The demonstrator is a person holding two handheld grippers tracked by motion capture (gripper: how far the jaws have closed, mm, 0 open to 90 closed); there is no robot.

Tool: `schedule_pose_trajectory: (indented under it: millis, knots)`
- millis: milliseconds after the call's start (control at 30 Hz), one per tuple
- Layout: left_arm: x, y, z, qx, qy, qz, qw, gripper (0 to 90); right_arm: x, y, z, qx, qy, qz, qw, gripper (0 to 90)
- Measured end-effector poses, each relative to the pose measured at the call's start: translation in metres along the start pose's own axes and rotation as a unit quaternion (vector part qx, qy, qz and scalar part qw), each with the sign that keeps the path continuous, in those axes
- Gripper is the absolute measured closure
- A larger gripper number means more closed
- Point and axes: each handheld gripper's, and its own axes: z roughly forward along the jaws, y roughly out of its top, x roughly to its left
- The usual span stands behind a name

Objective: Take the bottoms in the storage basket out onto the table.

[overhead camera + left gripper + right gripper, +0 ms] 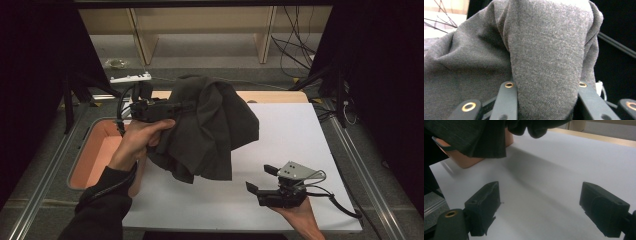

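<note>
dark cloth (210, 127) hangs lengthwise downward, clamped in the left gripper (172, 107). right gripper (261, 179) gapes, holding nothing. the orange tub (95, 155) looks bare, though part hidden.

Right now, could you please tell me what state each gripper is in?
Left gripper: jaws closed on a thick fold of the dark grey cloth, held up above the table.
Right gripper: jaws open, nothing between them, low over the white sheet.

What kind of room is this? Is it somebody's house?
Probably not a house; it looks like a lab or workshop. A white table stands inside a metal frame, loose cables and a power strip lie on the floor, and hand-held grippers handle a dark cloth.
</note>
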Motion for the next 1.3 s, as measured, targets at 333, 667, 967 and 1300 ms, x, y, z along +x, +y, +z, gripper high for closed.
schedule_pose_trajectory:
  millis: [333,667,967,1300]
  knots:
    - [-0.001,-0.007,0.02,0.018,-0.009,-0.008,0.9998,69.1,0.0,0.0,-0.001,-0.002,0.0,-0.001,1.0,17.7]
    - [0.011,-0.024,0.04,0.049,0.019,-0.005,0.9986,68.9,0.0,0.001,-0.002,-0.003,0.001,0.0,1.0,17.7]
    - [0.024,-0.043,0.059,0.086,0.047,-0.008,0.9951,68.7,0.0,0.001,-0.002,-0.005,0.001,0.002,1.0,17.7]
    - [0.037,-0.066,0.079,0.117,0.064,-0.01,0.991,67.9,-0.001,0.001,-0.003,-0.006,0.0,-0.001,1.0,17.7]
